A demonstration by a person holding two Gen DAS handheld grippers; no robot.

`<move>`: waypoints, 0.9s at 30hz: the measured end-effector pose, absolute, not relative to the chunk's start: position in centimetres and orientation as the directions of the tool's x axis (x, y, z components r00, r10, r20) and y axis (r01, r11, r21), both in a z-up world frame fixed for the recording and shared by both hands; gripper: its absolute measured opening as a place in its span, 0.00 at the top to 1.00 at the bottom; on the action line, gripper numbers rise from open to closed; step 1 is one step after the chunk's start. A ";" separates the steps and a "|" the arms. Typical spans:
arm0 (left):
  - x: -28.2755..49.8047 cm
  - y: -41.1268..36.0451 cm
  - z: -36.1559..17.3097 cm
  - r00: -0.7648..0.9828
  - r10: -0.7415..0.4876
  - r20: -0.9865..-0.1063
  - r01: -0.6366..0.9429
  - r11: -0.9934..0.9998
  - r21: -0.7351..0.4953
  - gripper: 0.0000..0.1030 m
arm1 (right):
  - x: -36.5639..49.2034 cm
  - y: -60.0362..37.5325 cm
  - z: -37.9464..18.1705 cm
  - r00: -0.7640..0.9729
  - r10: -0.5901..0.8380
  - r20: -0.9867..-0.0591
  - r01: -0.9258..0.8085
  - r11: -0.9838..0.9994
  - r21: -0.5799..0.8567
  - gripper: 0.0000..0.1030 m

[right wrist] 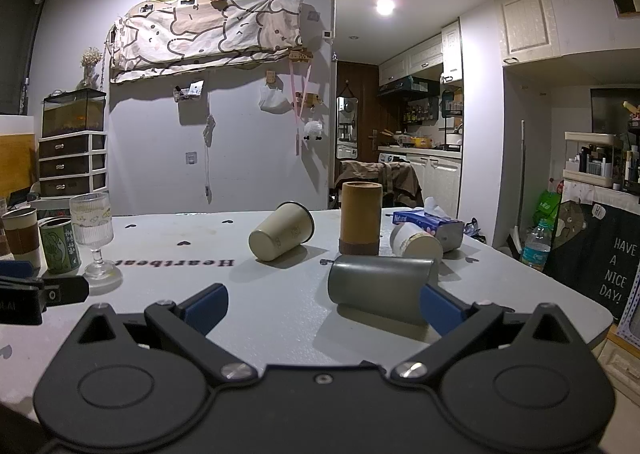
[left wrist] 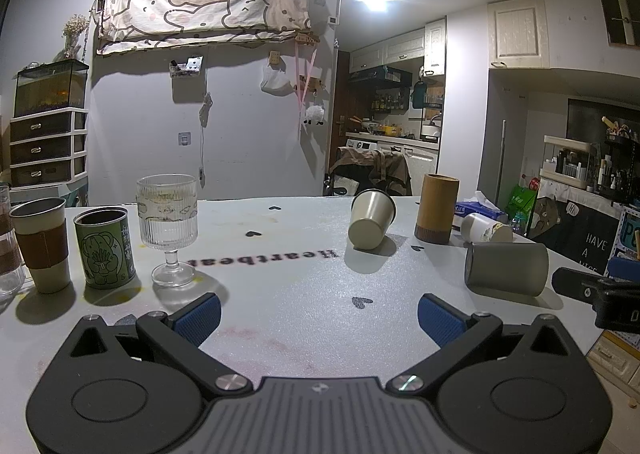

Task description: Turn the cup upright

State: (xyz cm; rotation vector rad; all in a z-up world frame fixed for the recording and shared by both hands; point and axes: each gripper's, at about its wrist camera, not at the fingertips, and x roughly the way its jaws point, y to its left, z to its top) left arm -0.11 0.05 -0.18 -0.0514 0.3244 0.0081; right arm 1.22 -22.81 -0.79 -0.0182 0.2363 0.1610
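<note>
A grey cup (right wrist: 380,286) lies on its side on the white table (right wrist: 260,294), also in the left wrist view (left wrist: 506,268). A beige metal cup (right wrist: 282,232) lies tipped further back, also in the left wrist view (left wrist: 372,224). A small white cup (right wrist: 416,242) lies on its side by the tissue box. A brown bamboo cup (right wrist: 360,218) stands mouth down. My right gripper (right wrist: 322,310) is open and empty, its right finger just in front of the grey cup. My left gripper (left wrist: 318,318) is open and empty over bare table.
Upright at the left stand a ribbed stem glass (left wrist: 168,230), a green can (left wrist: 106,248) and a sleeved cup (left wrist: 42,244). A tissue box (right wrist: 430,224) lies at the back right. The table's right edge (right wrist: 600,318) is close to the grey cup.
</note>
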 end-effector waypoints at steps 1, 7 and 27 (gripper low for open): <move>-0.1 0.1 -0.2 0.948 0.000 -0.319 -0.016 0.999 -0.050 0.00 | 1.2 -22.8 -0.8 0.959 0.157 -0.235 -0.161 0.987 0.001 0.00; -0.1 0.1 -0.2 0.948 0.000 -0.318 -0.016 0.999 -0.048 0.00 | 1.2 -22.7 -0.8 0.959 0.159 -0.234 -0.163 0.987 0.001 0.00; -0.2 0.3 -0.2 0.948 0.001 -0.318 -0.018 0.999 -0.050 0.00 | 1.2 -22.6 -0.8 0.958 0.160 -0.236 -0.164 0.986 0.003 0.00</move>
